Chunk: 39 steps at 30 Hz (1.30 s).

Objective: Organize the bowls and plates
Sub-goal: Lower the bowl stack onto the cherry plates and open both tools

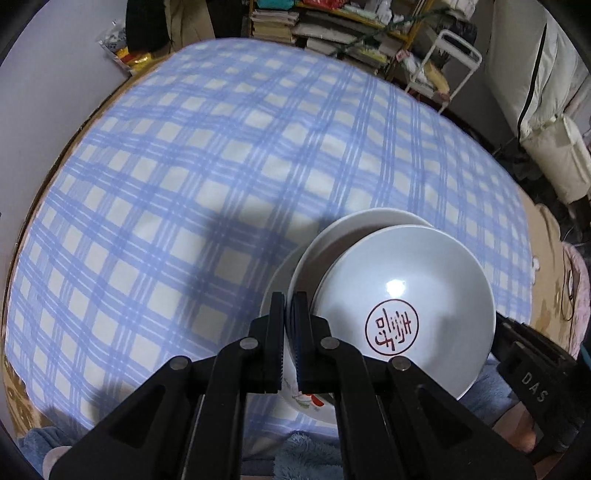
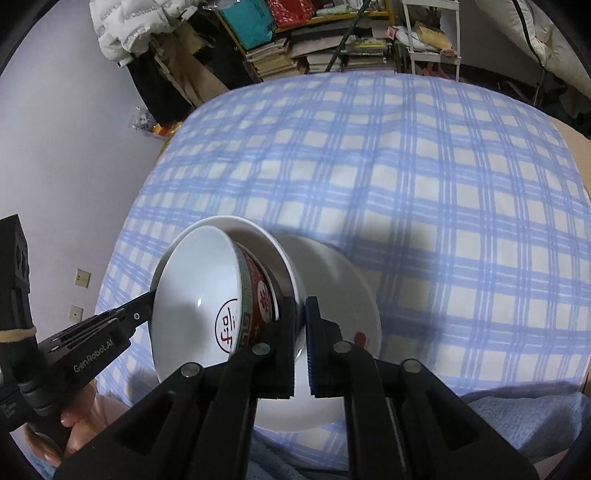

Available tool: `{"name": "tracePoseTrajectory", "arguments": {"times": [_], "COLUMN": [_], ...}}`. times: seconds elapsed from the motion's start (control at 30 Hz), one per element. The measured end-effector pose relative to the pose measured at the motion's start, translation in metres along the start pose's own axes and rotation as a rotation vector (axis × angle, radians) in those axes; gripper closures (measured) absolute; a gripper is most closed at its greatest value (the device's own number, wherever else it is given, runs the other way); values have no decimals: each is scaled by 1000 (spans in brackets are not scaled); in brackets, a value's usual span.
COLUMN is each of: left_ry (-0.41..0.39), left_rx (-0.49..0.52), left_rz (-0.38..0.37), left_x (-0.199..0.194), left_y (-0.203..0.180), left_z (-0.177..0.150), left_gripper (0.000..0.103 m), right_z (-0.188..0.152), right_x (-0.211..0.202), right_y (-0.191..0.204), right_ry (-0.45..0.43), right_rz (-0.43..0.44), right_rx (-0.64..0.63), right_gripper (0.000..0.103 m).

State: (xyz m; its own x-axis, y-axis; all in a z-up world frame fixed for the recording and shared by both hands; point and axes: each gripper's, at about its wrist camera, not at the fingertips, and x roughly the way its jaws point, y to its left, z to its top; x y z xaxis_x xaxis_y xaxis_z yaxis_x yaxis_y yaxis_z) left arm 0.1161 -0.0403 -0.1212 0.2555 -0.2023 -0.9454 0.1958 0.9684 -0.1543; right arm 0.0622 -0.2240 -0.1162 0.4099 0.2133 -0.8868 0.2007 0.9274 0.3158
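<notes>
Two nested bowls sit tilted over a flat white plate point(image 1: 275, 284) point(image 2: 340, 288) with a flower print. The outer bowl point(image 1: 332, 240) point(image 2: 266, 240) is plain white. The inner bowl point(image 1: 406, 280) point(image 2: 195, 273) has a red seal mark inside and a red patterned outside. My left gripper point(image 1: 289, 299) is shut on the outer bowl's rim. From the opposite side my right gripper point(image 2: 301, 306) is shut on that same rim. In the right wrist view the left gripper's black fingers point(image 2: 138, 314) reach the bowl's far edge. The right gripper's body point(image 1: 532, 373) shows past the bowls in the left wrist view.
A blue and white checked cloth point(image 1: 184, 166) point(image 2: 406, 166) covers the table. Shelves of books point(image 1: 317, 29) point(image 2: 314, 48) and a white rack point(image 1: 443, 70) stand behind it. A pale wall point(image 2: 55, 147) is on the left. A hand point(image 2: 79, 417) holds the left gripper. Blue fluffy fabric point(image 1: 306, 454) lies at the near edge.
</notes>
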Motion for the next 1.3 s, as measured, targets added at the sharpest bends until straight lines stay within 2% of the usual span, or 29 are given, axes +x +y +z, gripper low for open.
{"name": "tracePoseTrajectory", "arguments": {"times": [0.13,0.33,0.6,0.73,0.97,1.1,1.2,1.3], "left_ry": [39,44,31,-8,-26,-84,-133,-167], "left_rx": [34,30,49,106,77,85,91,92], "left_rz": [37,30,57,135,144,181,230,281], "left_x": [16,20,19,14,3,-16,-30,-39], "left_y": [-8,-6,-11,-20,-12,-13,-14,-13], "left_z": [-4,-2,-4,-10,-15,-23,-30,-36], "left_gripper": [100,99,99,95,86,82,75,74], "right_z": [-2,-2,-3,-5,-10,-12,-14,-17], "right_x": [9,14,14,13,8,-4,-20,-36], "right_y": [-9,-13,-12,-10,-7,-6,-2,1], "right_ry": [23,19,16,15,-2,-42,-104,-167], "right_rz": [-2,2,3,-15,-35,-23,-30,-41], "right_rx": [16,9,4,-23,-59,-73,-97,-139], "right_gripper": [94,94,95,95,95,94,94,92]}}
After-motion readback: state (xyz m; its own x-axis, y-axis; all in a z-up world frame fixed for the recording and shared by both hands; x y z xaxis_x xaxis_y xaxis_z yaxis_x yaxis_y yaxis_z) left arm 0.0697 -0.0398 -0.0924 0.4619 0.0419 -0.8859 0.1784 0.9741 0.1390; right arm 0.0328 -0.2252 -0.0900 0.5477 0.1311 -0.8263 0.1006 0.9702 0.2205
